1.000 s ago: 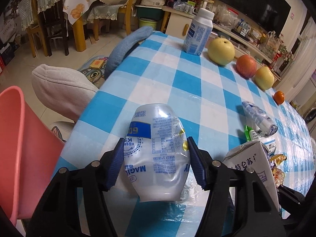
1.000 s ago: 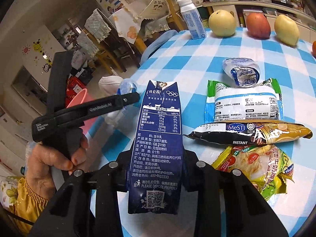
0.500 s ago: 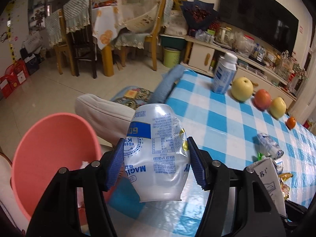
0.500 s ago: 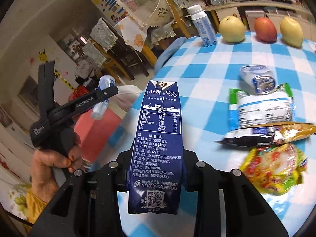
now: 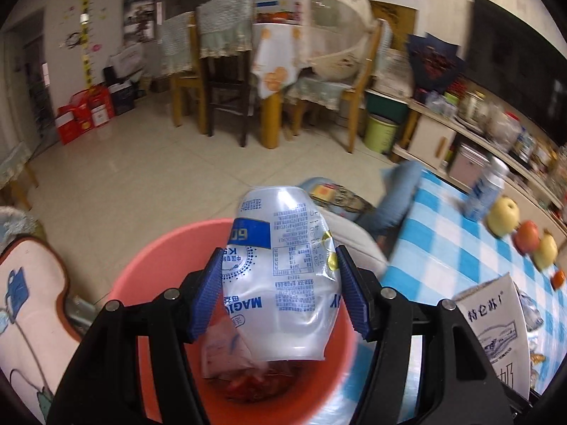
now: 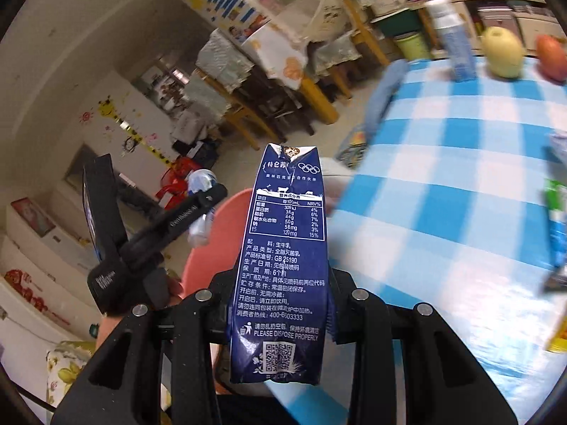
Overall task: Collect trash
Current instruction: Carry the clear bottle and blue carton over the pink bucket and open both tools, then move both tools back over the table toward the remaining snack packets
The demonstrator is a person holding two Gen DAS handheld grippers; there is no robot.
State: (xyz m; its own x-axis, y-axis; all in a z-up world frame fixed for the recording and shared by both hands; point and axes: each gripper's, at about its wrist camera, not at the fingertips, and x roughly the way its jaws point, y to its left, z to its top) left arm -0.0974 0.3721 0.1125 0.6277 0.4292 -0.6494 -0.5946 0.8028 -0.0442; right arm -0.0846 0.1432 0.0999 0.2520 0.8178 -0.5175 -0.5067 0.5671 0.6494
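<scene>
My left gripper (image 5: 280,295) is shut on a crushed clear plastic bottle (image 5: 283,276) with blue print, held above the pink bin (image 5: 152,265), which holds a wrapper and red scraps. In the right wrist view my right gripper (image 6: 280,310) is shut on a dark blue milk carton (image 6: 283,265), upright between the jaws, beside the table's left edge with the pink bin (image 6: 226,226) behind it. The left gripper (image 6: 198,209) with its bottle shows at the left there, in a person's hand (image 6: 106,326). The carton (image 5: 492,322) also shows at the lower right of the left wrist view.
The blue-and-white checked table (image 6: 443,184) carries a white bottle (image 6: 453,46), a yellow pear (image 6: 503,53), a red apple (image 6: 553,56) and wrappers (image 6: 556,223) at its right edge. Cushioned seats (image 5: 28,301) flank the bin. Wooden chairs (image 5: 219,81) and a green bucket (image 5: 379,132) stand beyond on the tiled floor.
Both grippers have swung left off the table and risen, each keeping its load. The bottle now hangs over the pink bin; the carton has come to the table's edge near the bin.
</scene>
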